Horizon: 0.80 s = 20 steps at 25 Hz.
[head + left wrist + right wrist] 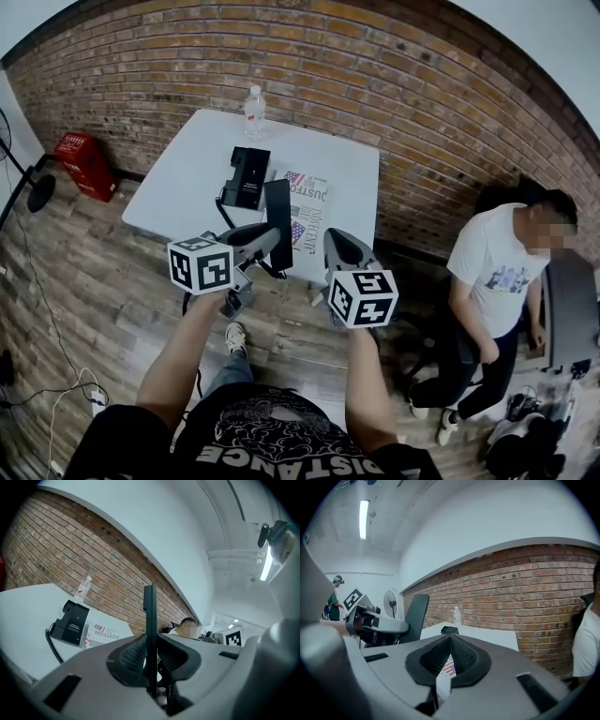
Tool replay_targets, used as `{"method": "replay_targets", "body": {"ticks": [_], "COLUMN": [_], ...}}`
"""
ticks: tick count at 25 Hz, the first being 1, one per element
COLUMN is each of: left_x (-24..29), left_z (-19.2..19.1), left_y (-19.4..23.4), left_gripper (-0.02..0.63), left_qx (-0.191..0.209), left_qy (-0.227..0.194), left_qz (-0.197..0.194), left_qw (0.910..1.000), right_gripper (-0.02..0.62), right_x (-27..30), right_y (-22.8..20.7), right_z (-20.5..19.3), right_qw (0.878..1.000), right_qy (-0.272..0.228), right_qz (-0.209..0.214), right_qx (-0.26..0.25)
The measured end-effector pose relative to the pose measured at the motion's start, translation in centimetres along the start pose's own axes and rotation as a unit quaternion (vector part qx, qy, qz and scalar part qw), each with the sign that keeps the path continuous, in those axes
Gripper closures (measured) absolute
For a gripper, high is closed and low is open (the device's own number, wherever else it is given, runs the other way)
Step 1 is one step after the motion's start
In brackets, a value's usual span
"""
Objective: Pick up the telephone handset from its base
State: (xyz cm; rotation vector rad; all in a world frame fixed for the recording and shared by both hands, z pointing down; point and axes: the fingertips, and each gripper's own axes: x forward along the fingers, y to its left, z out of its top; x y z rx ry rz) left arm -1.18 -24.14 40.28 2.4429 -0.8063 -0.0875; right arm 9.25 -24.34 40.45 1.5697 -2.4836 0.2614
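Closest in, the left gripper has its jaws partly closed on the handset, pads pressing both flat faces. The right gripper has its jaws together on nothing. The handset is off the base, hanging in the air just to the near right of it, over the table's front edge. Its long axis stands upright, and it shows edge-on to the left gripper's camera. The left hand carries it alone, and the right gripper hovers beside it, farther from the base. A cord trails from the base's near side. I judge the pickup is nearly done, with only the cord's slack limiting further travel away from the base.
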Motion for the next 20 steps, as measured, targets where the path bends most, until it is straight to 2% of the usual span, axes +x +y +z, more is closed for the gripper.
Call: {"method": "replay_targets", "body": {"ticks": [20], "left_x": [-0.3], "left_z": [-1.0], "left_y": [-0.8], "left_gripper": [0.532], "left_qx": [0.005], "left_qy": [0.005], "left_qz": [0.014], "left_qw": [0.9999], "right_gripper": [0.595], "right_x": [-2.6], "right_y": [-0.1], "right_z": [0.4], "right_qw": [1.0], "right_qy": [-0.01], "right_qz": [-0.007], "right_qx": [0.007]}}
